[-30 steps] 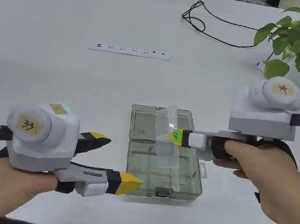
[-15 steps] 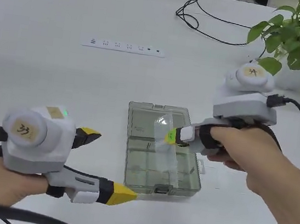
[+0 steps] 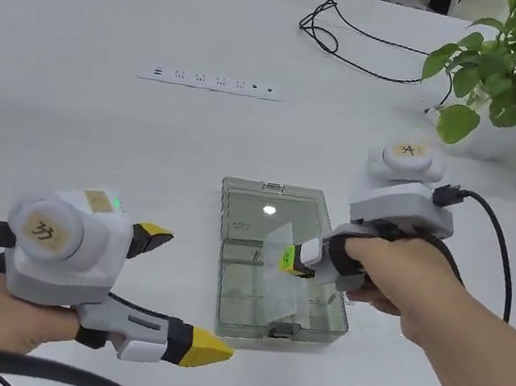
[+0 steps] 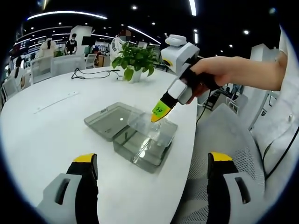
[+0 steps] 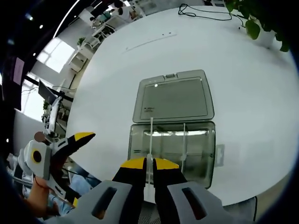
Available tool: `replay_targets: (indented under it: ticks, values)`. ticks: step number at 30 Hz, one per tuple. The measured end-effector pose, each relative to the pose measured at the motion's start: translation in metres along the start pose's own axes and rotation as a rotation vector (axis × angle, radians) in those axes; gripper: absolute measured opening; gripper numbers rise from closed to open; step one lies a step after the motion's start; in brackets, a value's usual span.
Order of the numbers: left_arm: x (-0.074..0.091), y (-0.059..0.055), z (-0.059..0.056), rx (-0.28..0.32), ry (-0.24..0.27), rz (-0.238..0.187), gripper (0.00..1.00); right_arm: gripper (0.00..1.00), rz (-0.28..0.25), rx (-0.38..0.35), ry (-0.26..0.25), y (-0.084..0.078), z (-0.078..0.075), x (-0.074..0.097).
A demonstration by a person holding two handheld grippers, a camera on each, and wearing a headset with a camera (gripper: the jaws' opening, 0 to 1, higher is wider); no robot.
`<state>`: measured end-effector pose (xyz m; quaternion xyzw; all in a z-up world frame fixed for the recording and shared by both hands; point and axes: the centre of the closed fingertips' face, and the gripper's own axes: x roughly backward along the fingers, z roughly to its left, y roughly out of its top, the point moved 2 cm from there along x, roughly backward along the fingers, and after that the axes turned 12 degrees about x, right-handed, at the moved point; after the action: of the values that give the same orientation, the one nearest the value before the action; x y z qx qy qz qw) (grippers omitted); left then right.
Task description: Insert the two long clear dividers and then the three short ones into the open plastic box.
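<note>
Box [image 5: 211, 154] holds one divider [image 5: 183, 140]; right claw [image 5: 149, 162] pinches a second divider [image 5: 151, 135].

The white worktop [image 3: 76, 131] runs wide and mostly bare in front of me. A white power strip [image 3: 211, 81] lies flat on it, well beyond my work. Farther back a black cable [image 3: 318, 39] is looped loosely and trails off to the right, toward a leafy green plant [image 3: 510, 83] in a white pot [image 3: 495, 139] at the far right corner. In the left gripper view the plant [image 4: 135, 58] stands at the worktop's edge, with an office behind it: long ceiling lights [image 4: 67, 14], pale chairs [image 4: 60, 65] and people [image 4: 71, 44] standing far off.
</note>
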<state>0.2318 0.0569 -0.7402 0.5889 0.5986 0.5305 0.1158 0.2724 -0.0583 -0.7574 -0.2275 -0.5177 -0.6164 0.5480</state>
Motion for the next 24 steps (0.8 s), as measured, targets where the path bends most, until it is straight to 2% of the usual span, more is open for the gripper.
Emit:
replay_targets:
  ticks: [9, 24]
  values:
    - [-0.001, 0.001, 0.002, 0.008, -0.01, -0.006, 1.0, 0.07, 0.032, 0.012, -0.021, 0.0, -0.005, -0.01]
    - [0.0, 0.001, 0.002, 0.027, -0.012, -0.016, 0.98, 0.07, 0.058, 0.045, -0.04, -0.009, -0.001, -0.019]
